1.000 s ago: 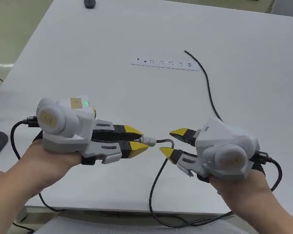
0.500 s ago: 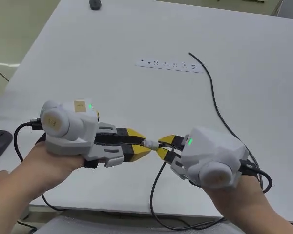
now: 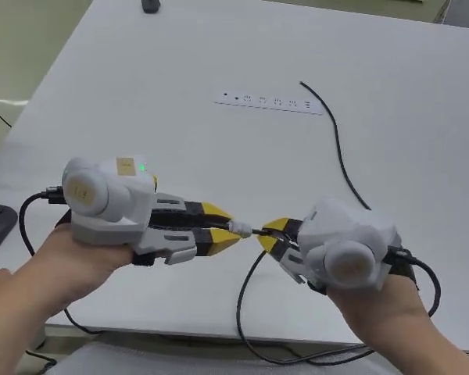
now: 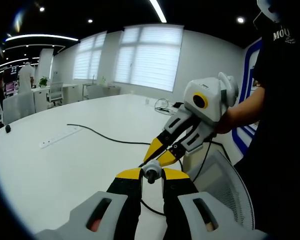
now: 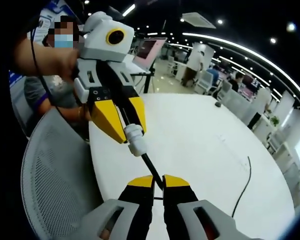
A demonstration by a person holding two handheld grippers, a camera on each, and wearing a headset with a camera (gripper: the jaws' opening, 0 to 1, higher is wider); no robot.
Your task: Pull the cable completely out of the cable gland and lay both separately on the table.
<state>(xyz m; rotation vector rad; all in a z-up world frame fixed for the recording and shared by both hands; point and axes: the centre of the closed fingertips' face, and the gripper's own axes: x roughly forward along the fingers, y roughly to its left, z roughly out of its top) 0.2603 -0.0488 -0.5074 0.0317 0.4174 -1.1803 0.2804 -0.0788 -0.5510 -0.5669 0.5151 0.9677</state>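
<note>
A small white cable gland (image 3: 239, 229) is held above the white table's near edge, and my left gripper (image 3: 228, 229) is shut on it. In the left gripper view the cable gland (image 4: 151, 171) sits between the yellow tips. A thin black cable (image 3: 256, 231) runs out of the gland to my right gripper (image 3: 270, 233), which is shut on it a short way from the gland. The right gripper view has the cable (image 5: 151, 169) leading from the gland (image 5: 135, 138) down into my right gripper (image 5: 158, 181). Below, the cable (image 3: 246, 305) hangs in a loop.
A white power strip (image 3: 270, 102) lies on the table (image 3: 180, 78) further back, with a black cord (image 3: 338, 148) running from it toward the right gripper. A dark object (image 3: 149, 5) sits at the far edge. A mesh chair (image 5: 50, 175) stands by the table edge.
My right gripper closed in from the right, went from open to shut on the cable beside the gland, then drew slightly away, baring a short stretch of cable. The left gripper stayed put.
</note>
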